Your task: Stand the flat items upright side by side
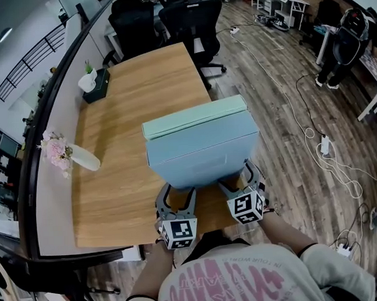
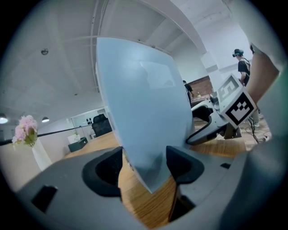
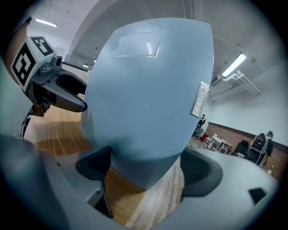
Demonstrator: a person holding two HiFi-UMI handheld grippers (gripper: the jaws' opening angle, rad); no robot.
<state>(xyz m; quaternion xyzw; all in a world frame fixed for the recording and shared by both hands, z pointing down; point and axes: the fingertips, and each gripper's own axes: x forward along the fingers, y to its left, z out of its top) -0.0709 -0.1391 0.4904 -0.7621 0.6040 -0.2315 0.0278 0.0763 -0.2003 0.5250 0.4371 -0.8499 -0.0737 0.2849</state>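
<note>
Both tongs are clenched on one large flat pale-blue cardboard box (image 1: 201, 149) with a mint-green upper edge. The left gripper (image 1: 176, 194) pinches its lower left corner, and the right gripper (image 1: 239, 179) takes its lower edge further right, with pads on either face. The box stands tilted above the near edge of the light wooden table (image 1: 124, 112), and in the left gripper view its corner hangs clear of the wood. Beyond the box the tabletop runs bare to a dark box (image 1: 98, 87) and a small white plant pot (image 1: 88, 80) at the far left corner. A white vase of pink flowers (image 1: 70, 157) sits at the left edge. To the right is plank floor (image 1: 266, 81) strewn with white cables (image 1: 302, 120), and black office chairs (image 1: 192, 22) crowd the far end. Both grippers sit close together near the person's chest, pointing forward and slightly down. In the head view the jaw tips are hidden under the box and the hands are mostly cut off.
</note>
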